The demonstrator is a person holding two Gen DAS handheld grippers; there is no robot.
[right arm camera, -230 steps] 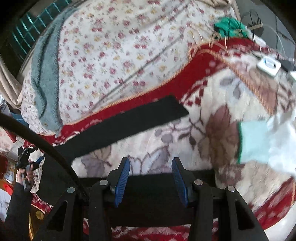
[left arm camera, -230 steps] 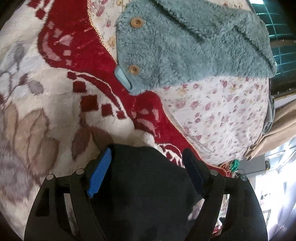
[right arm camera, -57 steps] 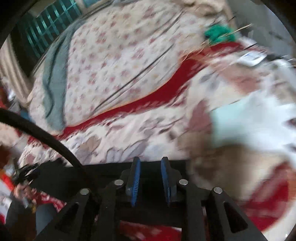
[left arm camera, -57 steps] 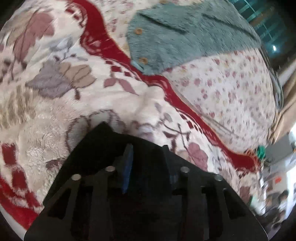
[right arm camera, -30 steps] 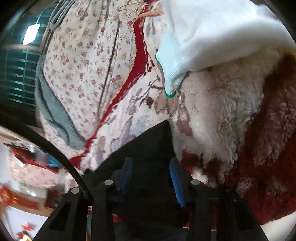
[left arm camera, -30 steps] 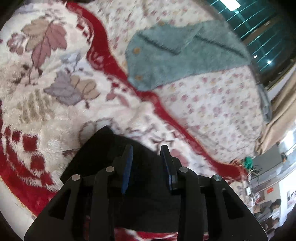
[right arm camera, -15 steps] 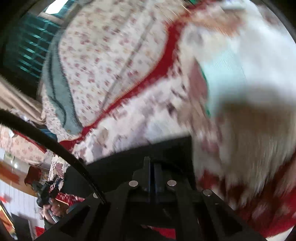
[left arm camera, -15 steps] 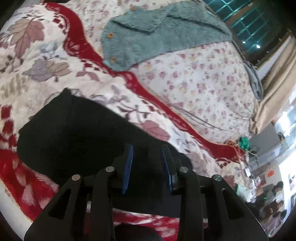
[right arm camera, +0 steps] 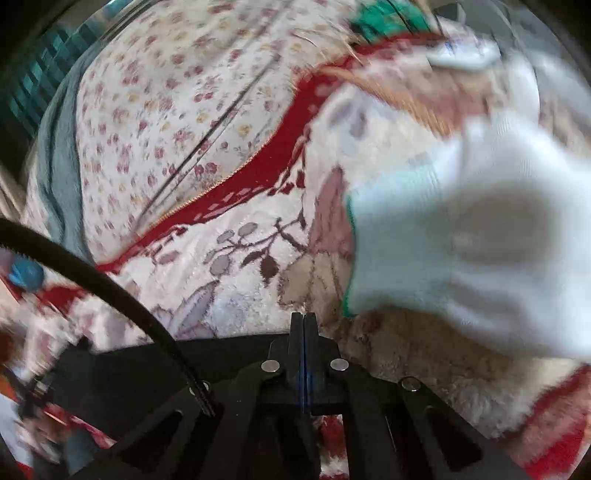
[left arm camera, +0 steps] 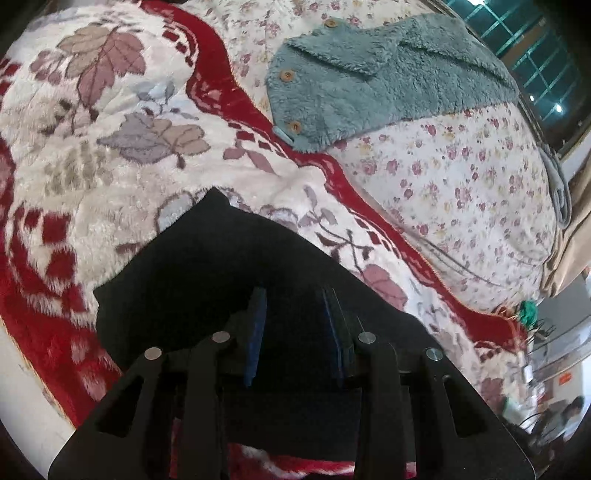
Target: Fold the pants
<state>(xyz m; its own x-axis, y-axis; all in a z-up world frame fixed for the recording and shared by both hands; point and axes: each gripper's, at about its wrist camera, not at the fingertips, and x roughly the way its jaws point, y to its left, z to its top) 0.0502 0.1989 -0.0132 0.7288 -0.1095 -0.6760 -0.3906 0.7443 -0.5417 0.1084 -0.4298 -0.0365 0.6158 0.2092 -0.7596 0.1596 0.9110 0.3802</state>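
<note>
The black pants (left arm camera: 229, 273) lay on the plush red and cream blanket (left arm camera: 110, 155) with leaf patterns, which covered the near part of the bed. In the left wrist view they filled the lower middle of the frame, with one corner pointing to the upper left. The left gripper (left arm camera: 295, 325) stood over them with its blue pads a little apart and black cloth between the pads; whether the pads really pressed on it could not be told.

In the upper right of that view a teal fleece garment (left arm camera: 388, 77) with wooden buttons lay on the floral sheet (left arm camera: 461, 192), just beside the red border of the blanket. A beige curtain (left arm camera: 572, 229) hung at the right edge, and a dark window with a grid (left arm camera: 532, 48) was in the top right corner.

In the right wrist view the right gripper (right arm camera: 303, 332) had its fingers fully together, after just closing; the black cloth lay directly under and behind its tip at the lower edge of the frame, but a grip on it could not be seen. A white garment with a pale green cuff (right arm camera: 461, 236), strongly blurred, took the right half of this frame and lay on the blanket near the pants. A black cable (right arm camera: 110, 291) crossed the lower left and hid part of the blanket. A small green object (right arm camera: 384, 18) was at the top edge. No container was visible
</note>
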